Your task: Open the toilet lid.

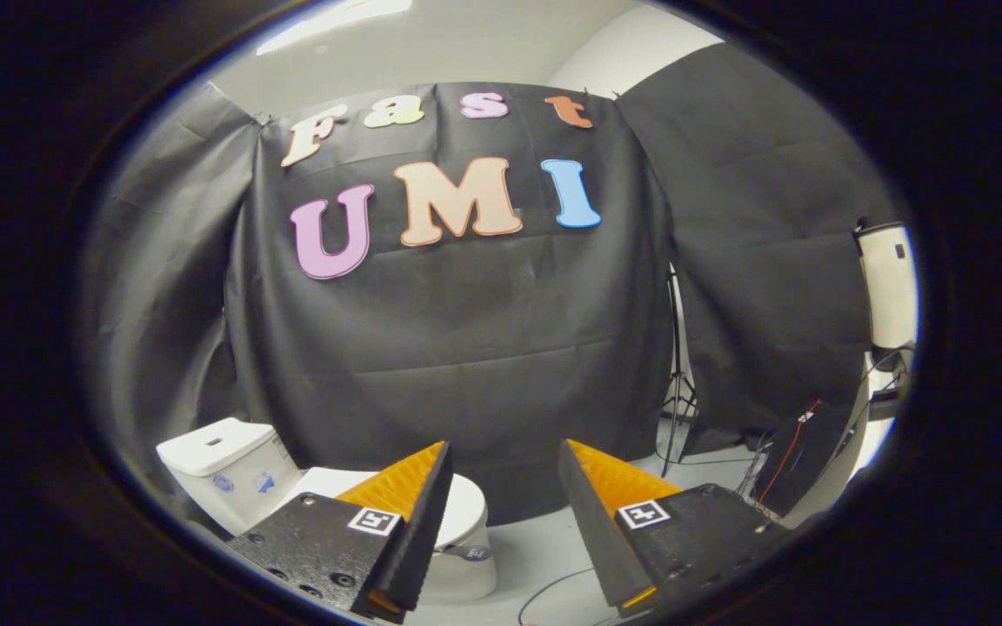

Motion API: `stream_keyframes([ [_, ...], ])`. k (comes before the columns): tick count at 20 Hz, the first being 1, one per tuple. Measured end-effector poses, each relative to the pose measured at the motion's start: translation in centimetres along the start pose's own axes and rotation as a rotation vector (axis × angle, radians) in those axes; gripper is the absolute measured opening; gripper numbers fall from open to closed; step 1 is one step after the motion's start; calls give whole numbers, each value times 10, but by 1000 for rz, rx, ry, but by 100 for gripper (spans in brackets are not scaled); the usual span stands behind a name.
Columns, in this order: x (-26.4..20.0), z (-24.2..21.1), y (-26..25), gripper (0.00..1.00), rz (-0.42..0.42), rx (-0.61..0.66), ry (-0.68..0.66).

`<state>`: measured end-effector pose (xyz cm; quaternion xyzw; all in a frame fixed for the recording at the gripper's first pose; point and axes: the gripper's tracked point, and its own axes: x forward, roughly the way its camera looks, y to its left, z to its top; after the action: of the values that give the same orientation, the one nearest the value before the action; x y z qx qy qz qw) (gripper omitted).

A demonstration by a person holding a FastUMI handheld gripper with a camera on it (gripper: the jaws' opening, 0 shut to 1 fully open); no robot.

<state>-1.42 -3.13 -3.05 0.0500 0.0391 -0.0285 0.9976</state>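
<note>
1. Nearest to me, the handheld two-finger gripper [505,452] hangs released, its fingers spread wide apart with nothing between them.
2. Each finger carries a small square black-and-white marker tag [374,521] on its upper face.
3. Just beyond the left finger, and partly hidden by it, I see the white ceramic toilet [466,539] standing on the pale floor [544,548]; its white closed lid [464,504] lies flat over the bowl, apart from the fingers.
4. Behind the bowl sits the white boxy cistern [221,465], off to the left of the left finger.
5. Beyond the right finger, thin dark cables [553,584] trail over the floor.
6. Farther right, a black tripod stand [677,382] rises at the edge of the black cloth wall [466,348].
7. Farthest back, that cloth closes off the booth behind everything.
</note>
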Motion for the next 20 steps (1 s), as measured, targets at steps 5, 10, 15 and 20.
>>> stream_keyframes([
  [5,1,0,-6,76,-15,28,-2],
  [10,8,-1,-15,76,-27,129,-14],
  [15,26,-16,-26,74,-12,304,-17],
  [20,57,-44,-33,65,8,512,-38],
])
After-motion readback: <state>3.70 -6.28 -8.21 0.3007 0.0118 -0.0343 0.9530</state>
